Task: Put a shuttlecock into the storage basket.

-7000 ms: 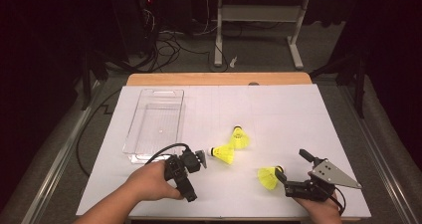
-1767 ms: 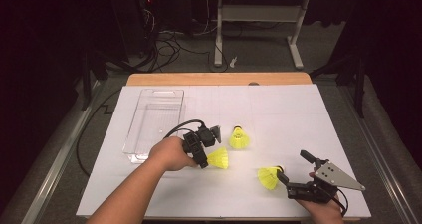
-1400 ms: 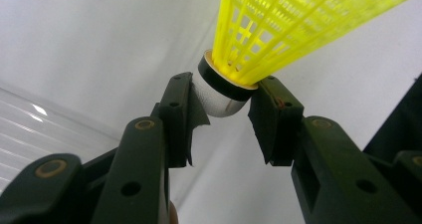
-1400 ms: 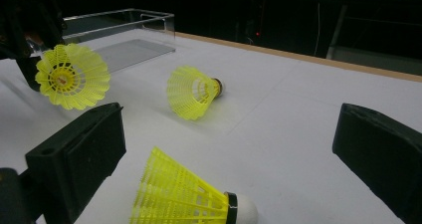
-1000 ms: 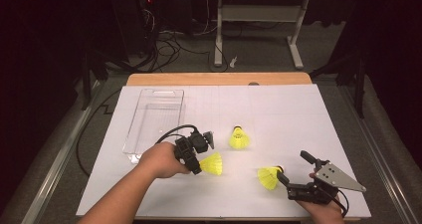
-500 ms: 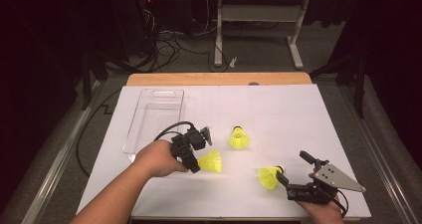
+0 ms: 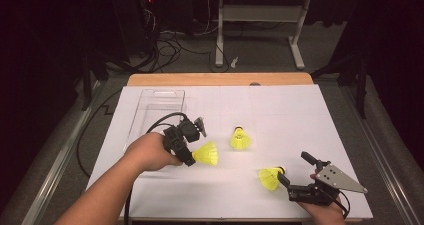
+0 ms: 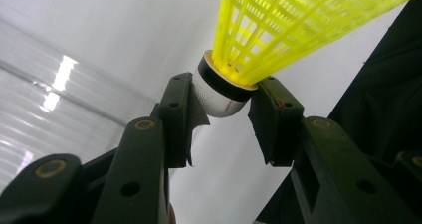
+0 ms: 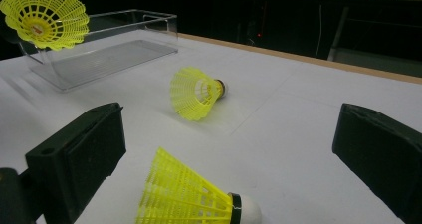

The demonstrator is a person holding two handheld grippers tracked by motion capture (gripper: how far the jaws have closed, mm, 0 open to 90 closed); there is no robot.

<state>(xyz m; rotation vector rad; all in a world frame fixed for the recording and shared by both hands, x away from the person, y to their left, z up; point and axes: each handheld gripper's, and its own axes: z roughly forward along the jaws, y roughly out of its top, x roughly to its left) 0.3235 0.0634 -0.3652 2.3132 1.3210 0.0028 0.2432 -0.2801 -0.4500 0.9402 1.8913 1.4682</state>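
The held shuttlecock point(image 8: 298, 25) sat in the left gripper point(image 8: 226, 112), jaws clamped on its rounded cork base, yellow skirt pointing away; in the high view it hung above the white surface point(image 7: 300, 115), just beside the clear bin point(image 7: 157, 110) and toward its near end. We judged the step to be the carry to that bin.

Risk noted: the jaws met the cork on its curved end, below the black band (a small, rounded contact), so a quick swing or tilt could let it squirm out and drop short of the bin. The bin's near wall is transparent and easy to misjudge; a low approach could knock the skirt against it.

Two more shuttlecocks lay on their sides on the surface: the middle shuttlecock point(image 9: 196, 93), well apart from both grippers, and the near shuttlecock point(image 9: 194, 199), lying between the spread jaws of the right gripper point(image 9: 226, 149), which gripped nothing.

The bin appeared empty, as far as its clear floor showed in the right gripper view.
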